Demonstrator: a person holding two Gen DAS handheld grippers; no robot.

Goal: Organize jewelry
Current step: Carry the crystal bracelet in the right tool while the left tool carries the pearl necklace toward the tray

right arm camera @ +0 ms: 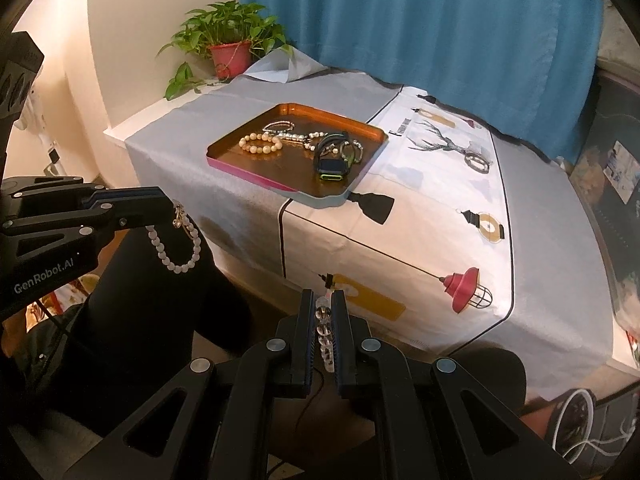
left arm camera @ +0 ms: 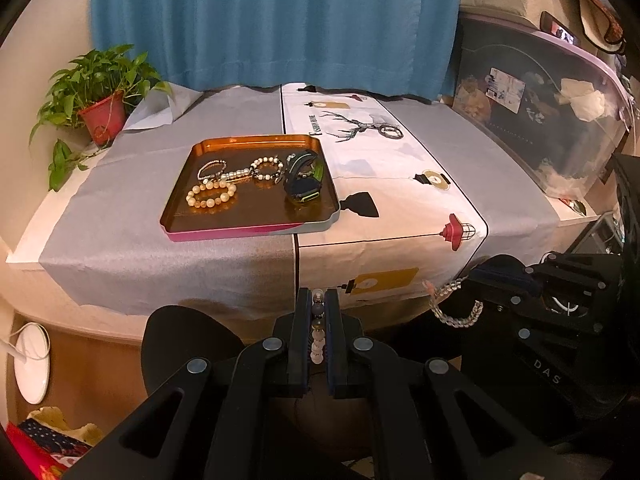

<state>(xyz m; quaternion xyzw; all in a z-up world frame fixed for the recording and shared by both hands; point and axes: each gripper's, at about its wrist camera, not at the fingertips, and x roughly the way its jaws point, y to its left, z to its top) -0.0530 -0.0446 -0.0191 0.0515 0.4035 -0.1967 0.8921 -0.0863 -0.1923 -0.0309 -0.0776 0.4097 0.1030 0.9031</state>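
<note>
Bracelets are gripped by both tools off the table's near edge; a white bead bracelet (right arm camera: 176, 240) is pinched in the left gripper (left arm camera: 319, 300) and a clear bead bracelet (left arm camera: 454, 308) in the right gripper (right arm camera: 324, 300); more bracelets and a watch (left arm camera: 303, 190) are seen in the orange tray (left arm camera: 224, 226) on the cloth-covered table (left arm camera: 140, 256); another bracelet (right arm camera: 478, 161) lies on the cloth beyond the tray.

Bare cloth runs along the table's (left arm camera: 224, 264) near edge and across its right half, open to approach. The orange tray (left arm camera: 224, 216) crowds the left-centre; a potted plant (left arm camera: 102, 114) blocks the far left corner, a clear storage bin (left arm camera: 552, 120) walls the right, and a blue curtain (left arm camera: 276, 20) closes the far side.
</note>
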